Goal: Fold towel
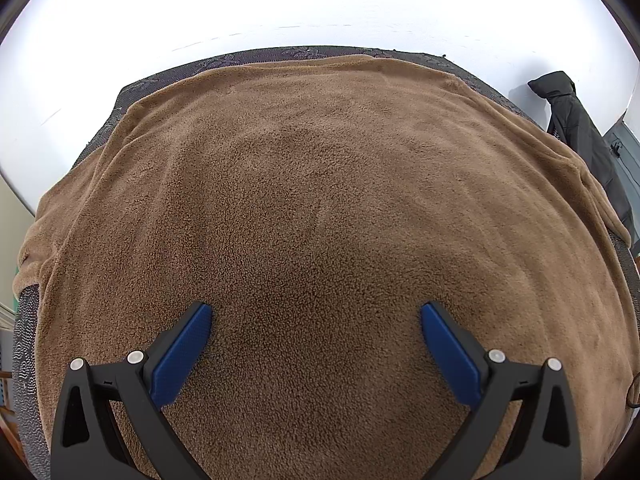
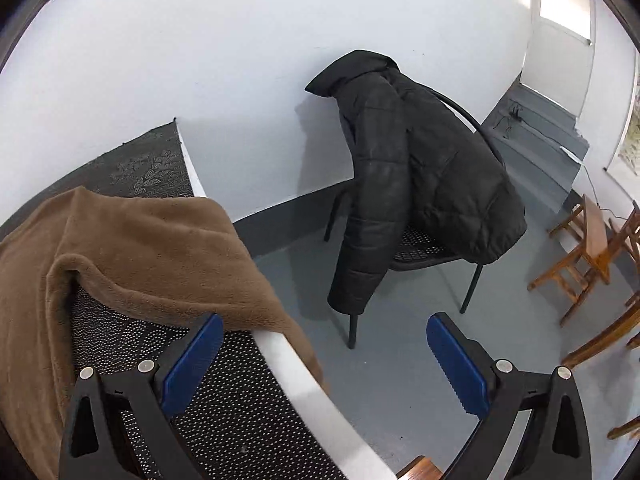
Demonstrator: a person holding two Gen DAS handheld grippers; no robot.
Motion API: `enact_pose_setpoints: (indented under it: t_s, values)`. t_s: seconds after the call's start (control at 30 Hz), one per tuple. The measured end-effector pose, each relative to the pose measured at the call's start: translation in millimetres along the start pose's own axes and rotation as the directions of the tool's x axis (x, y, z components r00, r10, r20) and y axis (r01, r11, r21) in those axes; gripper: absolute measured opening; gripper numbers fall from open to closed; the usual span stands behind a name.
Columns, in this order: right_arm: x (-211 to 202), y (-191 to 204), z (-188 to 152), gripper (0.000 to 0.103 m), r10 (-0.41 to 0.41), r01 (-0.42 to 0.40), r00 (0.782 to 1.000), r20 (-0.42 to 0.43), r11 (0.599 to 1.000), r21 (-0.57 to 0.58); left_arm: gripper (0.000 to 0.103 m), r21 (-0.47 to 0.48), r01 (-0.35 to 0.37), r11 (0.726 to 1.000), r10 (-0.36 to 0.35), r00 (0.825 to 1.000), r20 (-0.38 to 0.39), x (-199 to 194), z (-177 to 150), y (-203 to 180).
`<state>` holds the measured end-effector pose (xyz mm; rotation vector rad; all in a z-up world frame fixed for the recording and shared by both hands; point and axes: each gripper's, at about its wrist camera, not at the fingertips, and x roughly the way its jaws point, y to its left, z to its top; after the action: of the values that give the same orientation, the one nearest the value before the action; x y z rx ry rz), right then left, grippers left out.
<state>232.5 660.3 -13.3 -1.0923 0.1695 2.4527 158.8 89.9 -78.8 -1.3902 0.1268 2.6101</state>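
In the left wrist view the brown towel (image 1: pixel 320 200) fills nearly the whole frame, spread flat over a dark patterned table cover (image 1: pixel 28 344) that shows only as a thin strip along the left edge and the top. The pile is plush and even, with faint brushed streaks and soft ridges where the left and right borders droop over the sides. The left gripper (image 1: pixel 316 312) sits at the bottom centre, jaws spread wide and holding nothing, its blue pads (image 1: pixel 182 356) just above the fabric; whether they touch it cannot be told. At the far right a black jacket (image 1: pixel 580 140) is cut off by the frame's rim.

In the right wrist view the towel (image 2: pixel 132 240) occupies the left side, one corner folded back to bare the dotted cover (image 2: pixel 224 400), another part hanging over the table's white edge (image 2: pixel 320 392). The right gripper (image 2: pixel 324 324) is released too, straddling that edge and gripping nothing. In the centre the jacket (image 2: pixel 420 176) drapes a black chair (image 2: pixel 424 248), hiding most of it. Wooden furniture (image 2: pixel 588 248) at the right is blurred and cropped.
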Motion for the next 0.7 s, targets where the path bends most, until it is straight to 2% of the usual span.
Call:
enact_pose_setpoints:
  t_s: [0.07, 0.13, 0.57, 0.7]
  values:
    - [4, -5, 0, 0.103, 0.025, -0.025, 1.000, 0.002, 1.000, 0.010, 0.103, 0.000, 0.000, 1.000, 0.000, 1.000, 0.000, 0, 0, 0]
    - [7, -11, 0, 0.103, 0.147, -0.145, 0.989, -0.020, 0.986, 0.081, 0.103, 0.000, -0.001, 1.000, 0.001, 1.000, 0.000, 0, 0, 0]
    - [31, -36, 7, 0.103, 0.130, -0.108, 0.984, -0.118, 0.978, 0.180, 0.103, -0.004, -0.010, 1.000, 0.010, 1.000, -0.003, 1, 1, 0]
    - [17, -16, 9, 0.103, 0.063, -0.061, 0.997, -0.045, 0.996, 0.062, 0.103, -0.010, -0.022, 1.000, 0.022, 1.000, -0.009, 0, 1, -2]
